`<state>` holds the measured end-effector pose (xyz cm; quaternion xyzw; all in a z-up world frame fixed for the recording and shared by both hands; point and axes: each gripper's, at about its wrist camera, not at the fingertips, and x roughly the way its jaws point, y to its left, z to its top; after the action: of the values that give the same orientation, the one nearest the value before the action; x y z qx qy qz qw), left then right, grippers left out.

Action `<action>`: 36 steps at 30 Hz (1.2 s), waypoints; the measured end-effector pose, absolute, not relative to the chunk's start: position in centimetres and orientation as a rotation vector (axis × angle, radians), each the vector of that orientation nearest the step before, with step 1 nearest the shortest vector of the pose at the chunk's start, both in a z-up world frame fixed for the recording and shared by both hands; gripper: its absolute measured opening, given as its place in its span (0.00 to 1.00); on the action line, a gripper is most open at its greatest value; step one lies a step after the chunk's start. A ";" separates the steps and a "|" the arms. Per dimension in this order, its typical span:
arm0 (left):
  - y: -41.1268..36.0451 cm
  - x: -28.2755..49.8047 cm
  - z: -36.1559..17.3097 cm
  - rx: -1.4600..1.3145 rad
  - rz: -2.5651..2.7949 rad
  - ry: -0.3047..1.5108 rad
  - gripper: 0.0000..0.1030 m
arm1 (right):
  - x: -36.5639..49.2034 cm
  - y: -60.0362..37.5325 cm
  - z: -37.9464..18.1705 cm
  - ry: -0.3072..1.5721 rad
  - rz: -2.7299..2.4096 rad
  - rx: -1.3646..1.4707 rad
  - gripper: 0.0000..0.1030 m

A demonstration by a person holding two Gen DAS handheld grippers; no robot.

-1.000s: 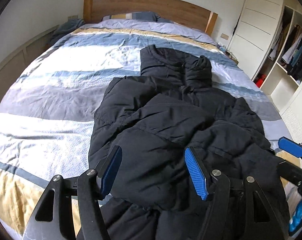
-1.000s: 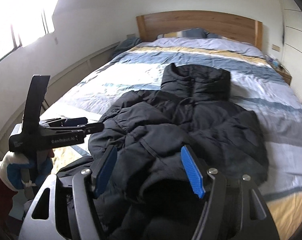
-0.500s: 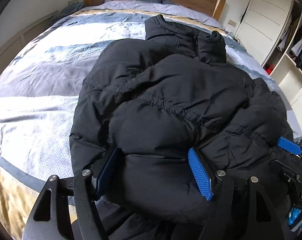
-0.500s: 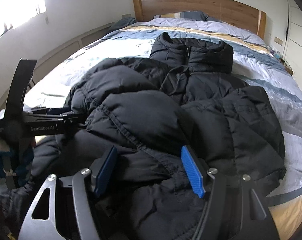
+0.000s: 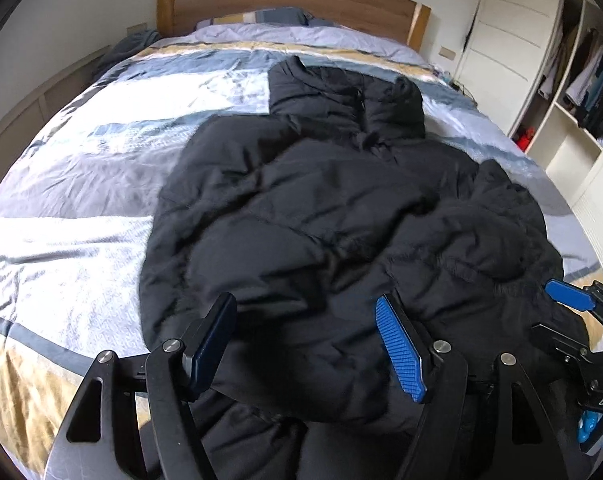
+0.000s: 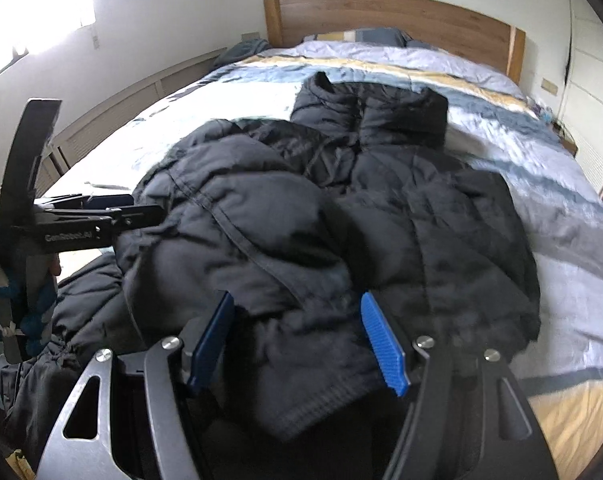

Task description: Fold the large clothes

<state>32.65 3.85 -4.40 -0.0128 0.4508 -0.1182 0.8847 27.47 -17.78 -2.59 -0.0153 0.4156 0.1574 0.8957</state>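
Observation:
A black puffy jacket lies crumpled on the striped bed, collar toward the headboard. Its near part is doubled back over the body. My left gripper has a thick fold of the jacket filling the gap between its blue pads. My right gripper has the ribbed hem end of the jacket between its pads, and the hem hangs below the jaws. Each gripper shows in the other's view: the right gripper at the far right, the left gripper at the left, beside the jacket's edge.
A wooden headboard and pillows stand at the bed's far end. White wardrobe shelves with hanging clothes run along the right side. A low wall panel runs along the left. A gloved hand grips the left tool.
Both grippers came down toward the bed with the jacket's near part. Half a second ago the fold bulged up close to the cameras; now it has settled lower over the body.

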 end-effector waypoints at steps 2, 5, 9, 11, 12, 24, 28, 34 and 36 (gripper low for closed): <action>3.4 32.7 -5.3 -0.024 -0.247 0.956 0.69 | 27.3 -18.5 -3.6 0.883 0.324 0.010 0.63; 3.2 32.9 -6.1 -0.010 -0.243 0.967 0.69 | 27.3 -19.1 -5.1 0.903 0.323 0.072 0.63; 3.5 33.1 -6.5 0.000 -0.238 0.979 0.69 | 27.9 -19.0 -6.5 0.921 0.314 0.096 0.63; 3.5 33.3 -6.8 0.015 -0.228 0.985 0.70 | 28.3 -18.9 -7.3 0.936 0.309 0.098 0.63; 3.5 33.3 -7.0 0.019 -0.218 0.990 0.70 | 28.4 -18.8 -7.6 0.943 0.305 0.093 0.63; 2.8 29.7 -3.8 0.031 -0.132 0.910 0.71 | 25.8 -18.6 -5.6 0.964 0.268 0.043 0.63; 2.3 27.3 -1.8 0.027 -0.101 0.853 0.71 | 23.8 -18.9 -4.3 0.946 0.252 0.026 0.63; 1.7 23.4 0.6 0.036 -0.084 0.780 0.77 | 20.7 -19.8 -1.6 0.886 0.226 0.028 0.63; 1.4 22.1 1.4 0.049 -0.083 0.753 0.78 | 19.9 -20.0 -0.8 0.866 0.217 0.032 0.63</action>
<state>22.06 1.35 1.39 0.0240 0.3677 -0.0404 0.9287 19.89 -20.02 -0.78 0.0157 0.4189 0.1050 0.9018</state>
